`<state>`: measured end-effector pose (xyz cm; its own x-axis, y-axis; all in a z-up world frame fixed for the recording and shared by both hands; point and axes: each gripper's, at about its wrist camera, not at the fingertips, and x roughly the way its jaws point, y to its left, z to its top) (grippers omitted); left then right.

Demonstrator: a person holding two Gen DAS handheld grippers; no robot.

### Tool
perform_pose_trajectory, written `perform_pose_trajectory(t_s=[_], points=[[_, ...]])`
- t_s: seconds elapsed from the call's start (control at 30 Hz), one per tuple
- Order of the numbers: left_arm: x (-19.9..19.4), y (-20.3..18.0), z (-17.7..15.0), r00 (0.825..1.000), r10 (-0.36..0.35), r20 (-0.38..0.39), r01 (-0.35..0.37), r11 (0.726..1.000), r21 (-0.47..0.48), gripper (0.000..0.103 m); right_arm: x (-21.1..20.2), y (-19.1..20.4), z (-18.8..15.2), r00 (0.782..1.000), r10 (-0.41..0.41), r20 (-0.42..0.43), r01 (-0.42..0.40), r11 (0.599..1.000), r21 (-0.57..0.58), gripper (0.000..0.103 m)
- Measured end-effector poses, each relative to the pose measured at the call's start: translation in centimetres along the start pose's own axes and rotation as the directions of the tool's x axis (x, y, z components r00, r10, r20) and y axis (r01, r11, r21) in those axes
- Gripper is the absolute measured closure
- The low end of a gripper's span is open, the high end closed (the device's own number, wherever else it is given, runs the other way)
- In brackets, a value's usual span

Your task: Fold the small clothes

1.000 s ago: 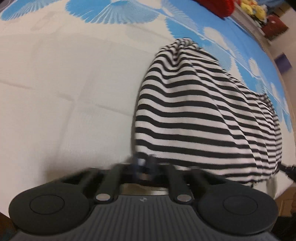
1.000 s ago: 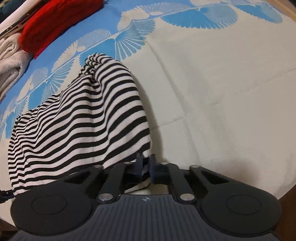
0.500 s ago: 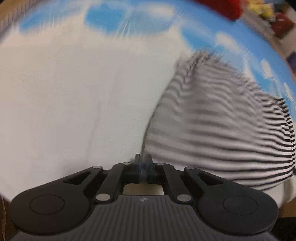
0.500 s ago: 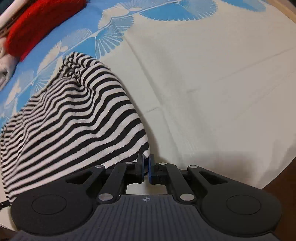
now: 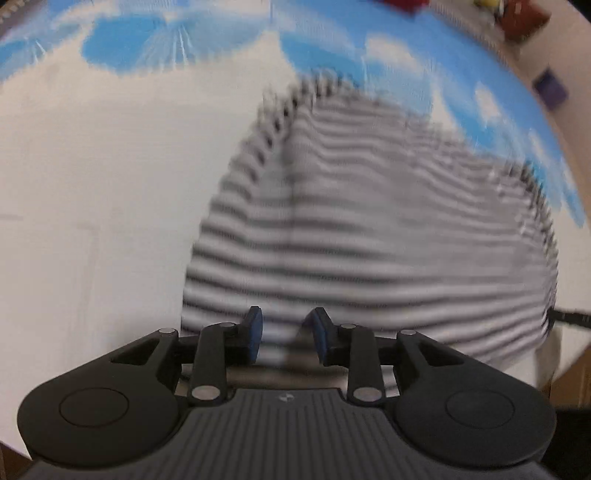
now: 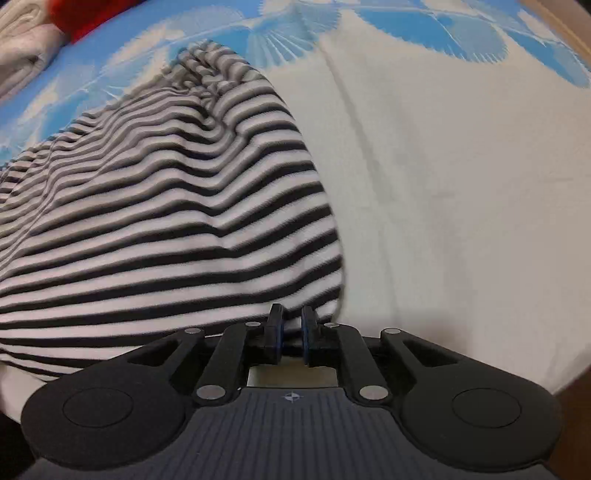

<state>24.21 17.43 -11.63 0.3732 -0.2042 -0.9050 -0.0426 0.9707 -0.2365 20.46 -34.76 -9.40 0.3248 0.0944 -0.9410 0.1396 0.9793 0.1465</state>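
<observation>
both grippers letting go of the near hem

black-and-white striped knit garment (image 6: 173, 221) lies humped on the cream cloth with blue fan print (image 6: 461, 184); left gripper (image 5: 286, 334) jaws opening, hem apparently loose between them through the blur. right gripper (image 6: 291, 334) jaws opening, narrow gap, white edge inside. one fold looks laid; flattening and further folds remain.

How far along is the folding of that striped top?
One fold looks done: the striped top lies doubled on the cloth, near edge by both grippers. In hand: the left gripper and the right gripper are opening, letting that edge go. Left: probably another fold, then stacking it, perhaps with the red and white clothes behind.
</observation>
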Motion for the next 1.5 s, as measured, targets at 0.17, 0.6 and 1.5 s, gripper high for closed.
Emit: perform_pose_trajectory(t_s=[0.17,0.6,1.5], points=[[-0.9,-2.2,1.8,0.986,-0.116,0.118,0.117,0.993,-0.005,0.07,-2.6,0.1,1.0,0.984,0.086,0.158,-0.088,0.996,0.007,0.092],[-1.5,-2.1,1.4,0.986,-0.079,0.144,0.086,0.995,-0.043,0.063,-2.2,1.8,2.2,0.979,0.078,0.19,-0.073,0.997,-0.032,0.075],[0.7,6.9,-3.3,0.996,-0.06,-0.063,0.015,0.832,-0.555,0.054,-5.8,-3.9,-0.4,0.964,0.032,0.266,-0.058,0.994,0.092,0.062]])
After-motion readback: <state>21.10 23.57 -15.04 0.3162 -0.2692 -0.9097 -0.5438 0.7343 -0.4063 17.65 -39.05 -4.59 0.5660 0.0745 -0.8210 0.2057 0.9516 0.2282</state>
